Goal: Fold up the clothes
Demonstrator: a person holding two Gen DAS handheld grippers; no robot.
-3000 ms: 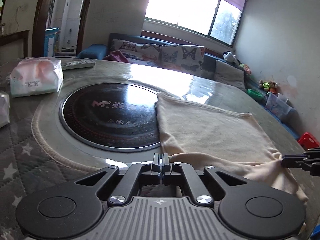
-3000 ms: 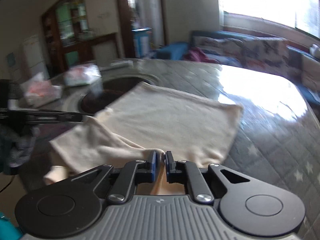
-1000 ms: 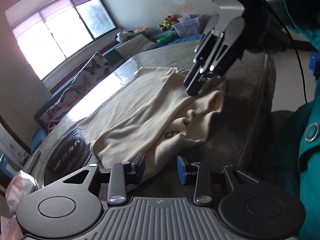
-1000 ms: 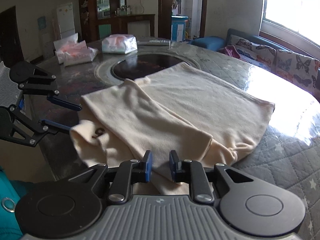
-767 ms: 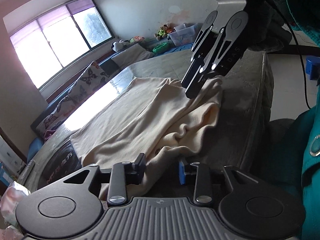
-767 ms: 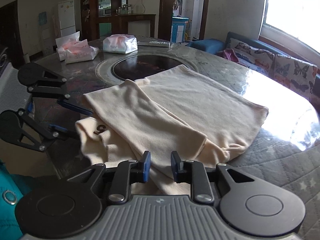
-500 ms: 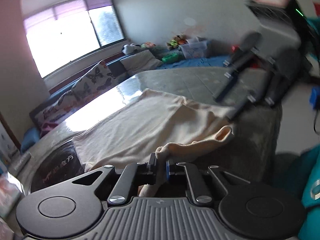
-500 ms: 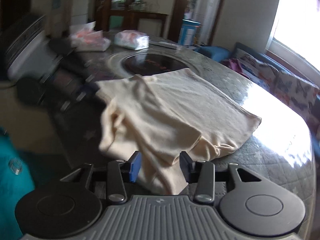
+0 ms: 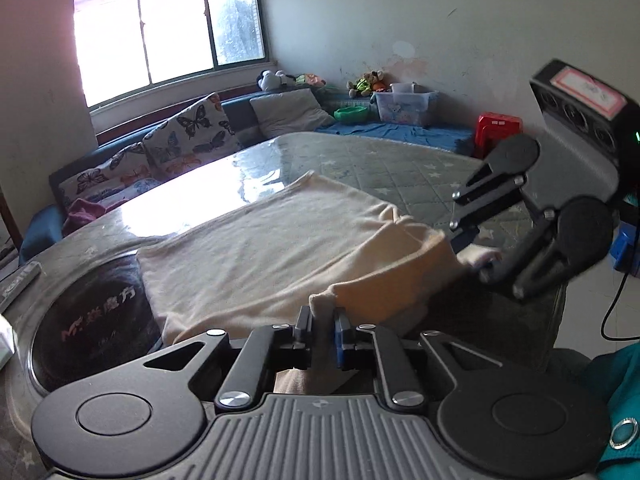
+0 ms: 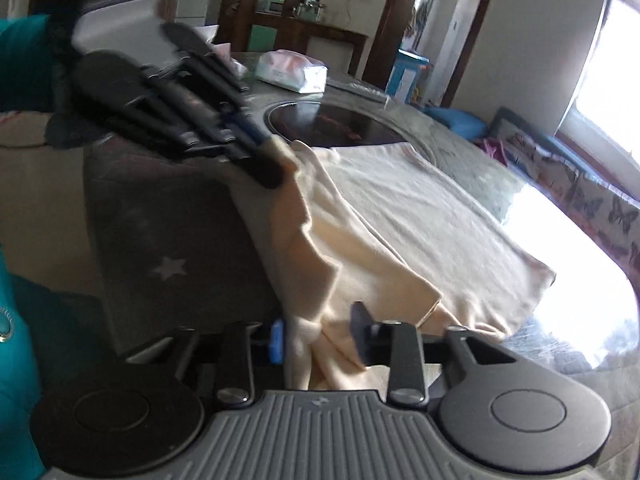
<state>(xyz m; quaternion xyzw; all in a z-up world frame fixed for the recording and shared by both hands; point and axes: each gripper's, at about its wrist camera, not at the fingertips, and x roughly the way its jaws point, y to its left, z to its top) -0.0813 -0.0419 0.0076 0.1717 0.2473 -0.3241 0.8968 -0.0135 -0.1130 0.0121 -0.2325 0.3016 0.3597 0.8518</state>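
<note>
A cream garment [image 9: 272,240] lies spread on the grey quilted table [image 9: 400,160], with its near edge lifted. My left gripper [image 9: 322,322] pinches a fold of that edge, and its jaws are opening slightly with the cloth still between the pads. In the right wrist view the left gripper [image 10: 276,164] holds the far corner of the garment [image 10: 420,216]. My right gripper [image 10: 319,334] has a bunch of the cloth between its fingers and its jaws are closing on it. In the left wrist view the right gripper [image 9: 474,254] holds the other end of the raised edge.
A dark round hob [image 9: 92,328] is set into the table beside the garment. Tissue packs [image 10: 292,70] lie beyond it. A remote [image 9: 20,284] rests at the far left. A sofa with butterfly cushions [image 9: 192,128] runs behind. A teal sleeve [image 9: 616,400] is at the table's near edge.
The left jaws went from apart to pinched on the garment's edge. The right jaws widened, then came in on the other end. The near edge now hangs lifted between both grippers.
</note>
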